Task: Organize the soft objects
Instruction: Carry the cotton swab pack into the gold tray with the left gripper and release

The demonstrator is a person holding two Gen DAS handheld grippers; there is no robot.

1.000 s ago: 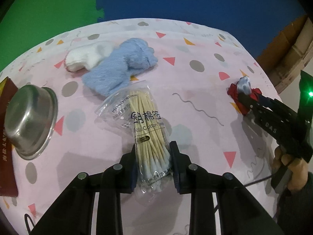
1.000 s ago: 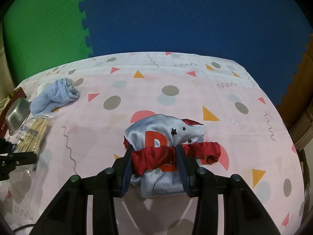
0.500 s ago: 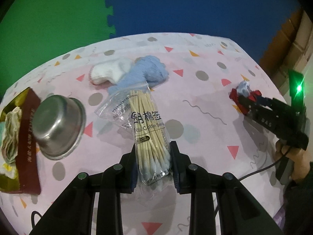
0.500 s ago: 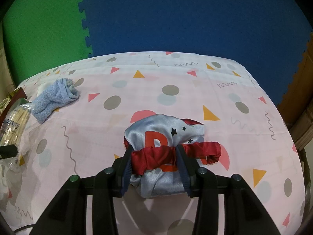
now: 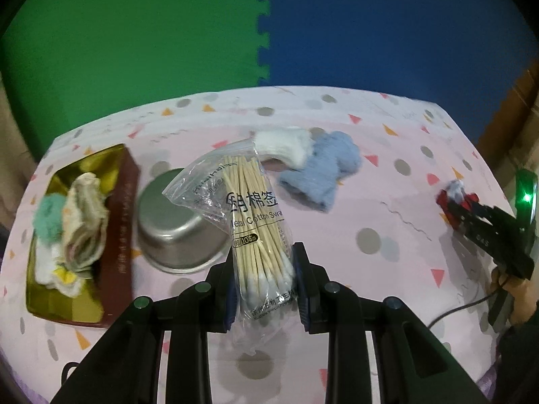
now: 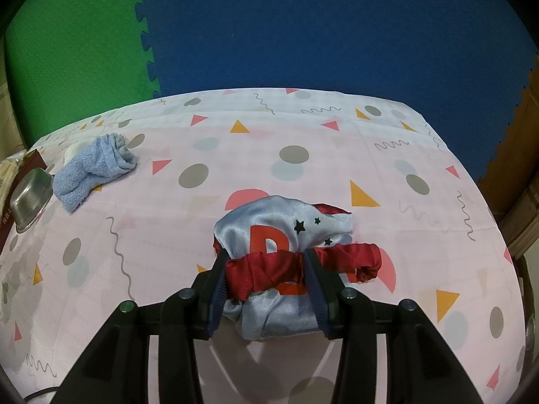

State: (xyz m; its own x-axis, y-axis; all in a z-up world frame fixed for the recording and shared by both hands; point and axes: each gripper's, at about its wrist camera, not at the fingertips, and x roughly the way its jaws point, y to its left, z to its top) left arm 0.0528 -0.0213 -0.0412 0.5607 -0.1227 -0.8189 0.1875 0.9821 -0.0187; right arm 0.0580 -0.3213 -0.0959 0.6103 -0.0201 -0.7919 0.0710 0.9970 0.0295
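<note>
1. Left wrist view: the left gripper (image 5: 264, 277) clamps a bag of cotton swabs (image 5: 256, 222) above the table (image 5: 387, 208), in front of a steel bowl (image 5: 175, 229) and a box of cloths (image 5: 77, 225).
2. Right wrist view: the right gripper (image 6: 266, 284) pinches a silver-and-red fabric bundle (image 6: 283, 235) resting on the tablecloth.
3. A blue sock (image 6: 92, 173) lies far left.

bowl (image 5: 175, 232) right of box (image 5: 114, 235), socks (image 5: 313, 161) behind, all on table (image 5: 387, 202)
</note>
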